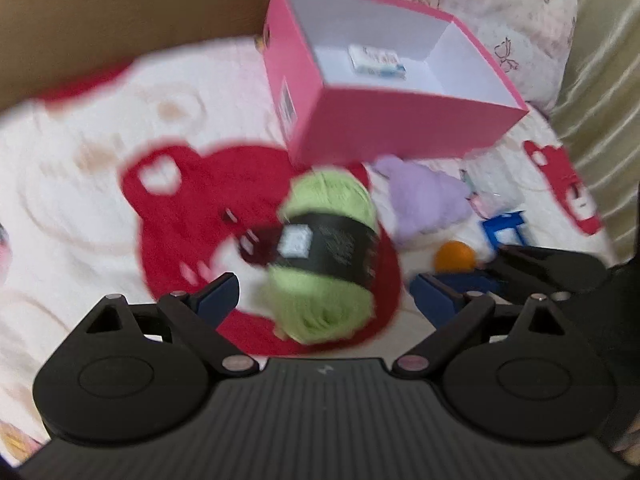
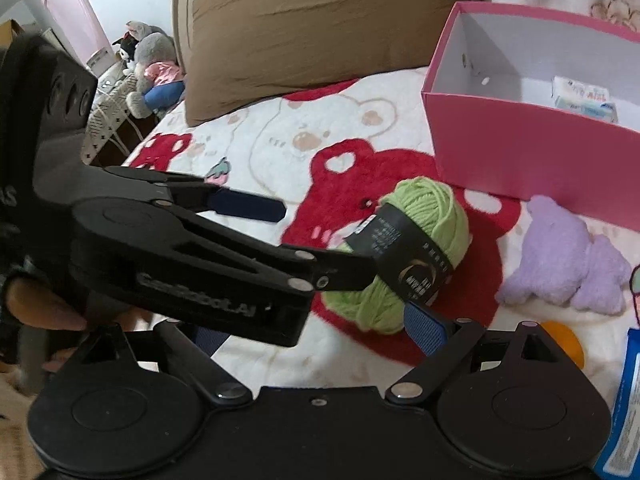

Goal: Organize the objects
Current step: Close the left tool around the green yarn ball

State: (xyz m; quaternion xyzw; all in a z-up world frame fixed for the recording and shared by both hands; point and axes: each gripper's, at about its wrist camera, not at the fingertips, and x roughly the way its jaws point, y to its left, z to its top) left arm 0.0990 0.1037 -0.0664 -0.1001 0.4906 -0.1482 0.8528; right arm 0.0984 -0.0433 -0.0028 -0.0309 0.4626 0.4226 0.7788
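Observation:
A green yarn ball with a black label lies on the bed's red-and-white blanket; it also shows in the right wrist view. My left gripper is open, its jaws on either side of the yarn's near end. In the right wrist view the left gripper reaches in from the left beside the yarn. My right gripper is open and empty, just short of the yarn. An open pink box behind the yarn holds a white packet; the box also shows in the right wrist view.
A purple plush, an orange ball and a blue item lie right of the yarn. A brown pillow stands at the back. A blue packet sits at the far right.

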